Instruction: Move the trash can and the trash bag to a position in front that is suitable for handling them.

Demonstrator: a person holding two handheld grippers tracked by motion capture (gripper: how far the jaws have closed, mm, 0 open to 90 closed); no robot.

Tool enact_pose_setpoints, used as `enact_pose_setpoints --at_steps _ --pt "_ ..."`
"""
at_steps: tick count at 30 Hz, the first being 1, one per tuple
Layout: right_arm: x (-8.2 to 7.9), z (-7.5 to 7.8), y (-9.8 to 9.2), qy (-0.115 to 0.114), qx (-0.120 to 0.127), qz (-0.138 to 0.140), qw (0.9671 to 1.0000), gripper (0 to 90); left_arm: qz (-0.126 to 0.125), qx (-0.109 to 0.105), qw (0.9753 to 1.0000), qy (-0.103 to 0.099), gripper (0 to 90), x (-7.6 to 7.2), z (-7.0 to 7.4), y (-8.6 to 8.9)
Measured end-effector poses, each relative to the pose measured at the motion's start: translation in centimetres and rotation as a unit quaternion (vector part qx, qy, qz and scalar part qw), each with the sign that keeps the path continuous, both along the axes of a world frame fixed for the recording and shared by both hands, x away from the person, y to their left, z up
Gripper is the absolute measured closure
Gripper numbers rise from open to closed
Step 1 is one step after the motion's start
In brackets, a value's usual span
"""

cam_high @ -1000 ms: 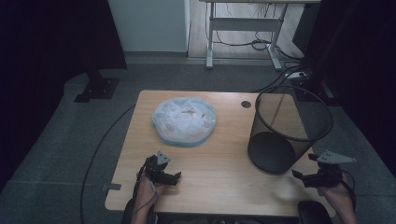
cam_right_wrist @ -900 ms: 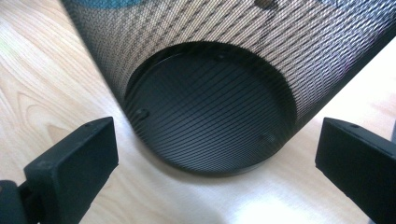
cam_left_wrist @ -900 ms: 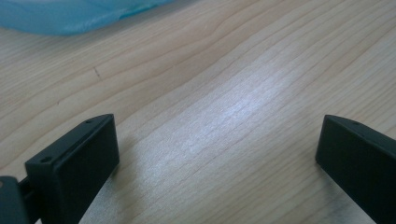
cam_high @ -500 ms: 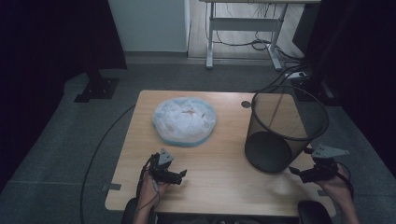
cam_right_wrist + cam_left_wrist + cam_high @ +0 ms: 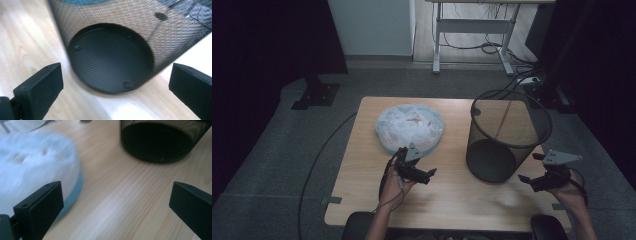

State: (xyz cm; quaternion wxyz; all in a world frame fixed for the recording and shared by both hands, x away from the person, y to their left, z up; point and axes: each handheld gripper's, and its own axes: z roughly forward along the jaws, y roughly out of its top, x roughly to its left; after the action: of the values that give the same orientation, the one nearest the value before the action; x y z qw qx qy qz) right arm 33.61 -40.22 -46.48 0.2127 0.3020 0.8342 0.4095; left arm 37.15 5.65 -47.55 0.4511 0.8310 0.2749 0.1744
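Left to right on the wooden table [image 5: 362, 200]: bundle of white crumpled plastic bags in a light-blue bag [image 5: 409, 127] sits left of centre, toward the far edge. Left gripper [image 5: 422, 175] is just in front of it, near but apart, jaws spread wide, nothing between them. In the left gripper view the bundle [image 5: 32, 162] is blurred, beside the left jaw.

Black wire-mesh wastebasket [image 5: 507, 135] stands upright on the right half of the table. Right gripper [image 5: 532, 181] hovers just beside its base, jaws wide and empty; the right gripper view looks straight at the mesh wall [image 5: 112, 57].

Handling, my read:
- bundle: very light, soft, slippery film; will collapse and slide. Pinch a bunched fold near the top, not the flat side.
- basket: light, stiff, tips easily. Grip the rim.

No readable labels or writing anywhere.
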Motion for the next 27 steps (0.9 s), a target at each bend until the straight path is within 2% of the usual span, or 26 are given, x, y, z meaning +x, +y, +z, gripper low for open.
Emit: enact_pose_setpoints --at_steps 5,11,16,21,24,27 --pt "1.3 0.5 -0.6 0.000 0.007 0.011 0.9999 0.0 -0.046 -0.020 0.9987 -0.007 0.0 1.2 1.6 -4.5" --pt "2.2 0.3 -0.2 0.002 0.003 0.024 0.9997 0.0 -0.090 -0.043 0.9949 -0.018 0.0 1.7 3.0 -8.7" --pt "2.4 0.2 -0.1 -0.001 0.006 0.020 0.9998 0.0 -0.113 -0.046 0.9923 -0.020 0.0 2.3 3.2 -10.7" --pt "2.3 0.2 0.0 -0.003 0.006 0.017 0.9998 0.0 -0.135 -0.053 0.9893 -0.015 0.0 2.3 2.9 -11.8" --pt "2.2 0.1 0.2 -0.005 0.008 0.016 0.9998 0.0 -0.128 -0.041 0.9907 -0.024 0.0 2.2 2.9 -12.1" --pt "2.0 0.1 0.5 -0.010 0.006 0.008 0.9999 0.0 -0.126 -0.048 0.9907 -0.021 0.0 2.2 2.9 -12.0"
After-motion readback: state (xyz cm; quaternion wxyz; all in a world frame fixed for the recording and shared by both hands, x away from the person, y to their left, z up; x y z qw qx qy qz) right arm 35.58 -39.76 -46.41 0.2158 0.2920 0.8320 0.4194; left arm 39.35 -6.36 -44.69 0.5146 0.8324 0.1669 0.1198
